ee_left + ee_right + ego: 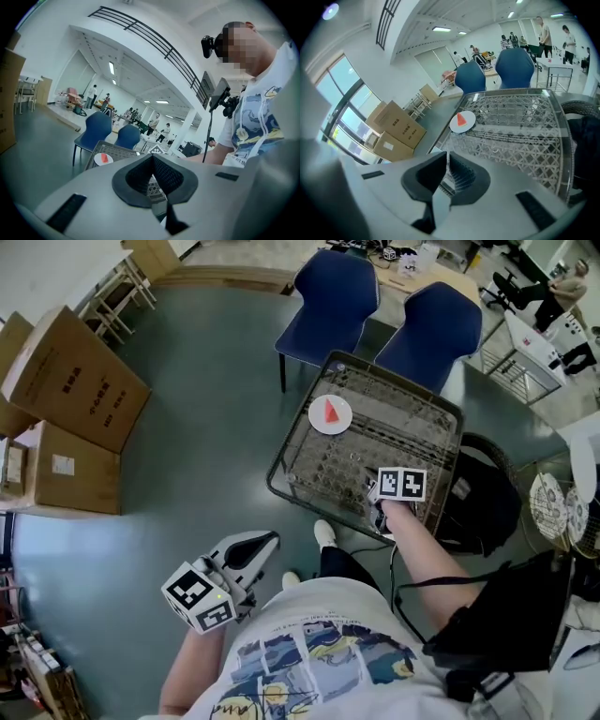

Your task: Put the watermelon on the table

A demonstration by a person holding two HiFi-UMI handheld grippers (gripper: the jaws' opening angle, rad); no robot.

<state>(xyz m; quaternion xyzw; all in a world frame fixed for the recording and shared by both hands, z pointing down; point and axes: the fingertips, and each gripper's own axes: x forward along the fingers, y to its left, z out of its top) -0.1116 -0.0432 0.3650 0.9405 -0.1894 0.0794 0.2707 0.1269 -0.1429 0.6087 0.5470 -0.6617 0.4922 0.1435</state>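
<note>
A red watermelon slice [331, 411] lies on a small white plate [319, 423] at the far left of the wire-mesh table [412, 427]. My right gripper [378, 495] hovers over the table's near edge, well short of the plate, with its jaws shut and nothing between them. The right gripper view shows the slice [461, 119] ahead beyond the jaws [447, 173]. My left gripper [262, 545] hangs over the floor left of the table, jaws shut and empty. In the left gripper view [152, 177] the plate [103, 159] is far ahead.
Two blue chairs [333, 296] [431, 320] stand behind the table. A black bag [487, 498] sits at the table's right. Cardboard boxes [70, 376] are stacked at the far left. People stand in the background of the hall [101, 101].
</note>
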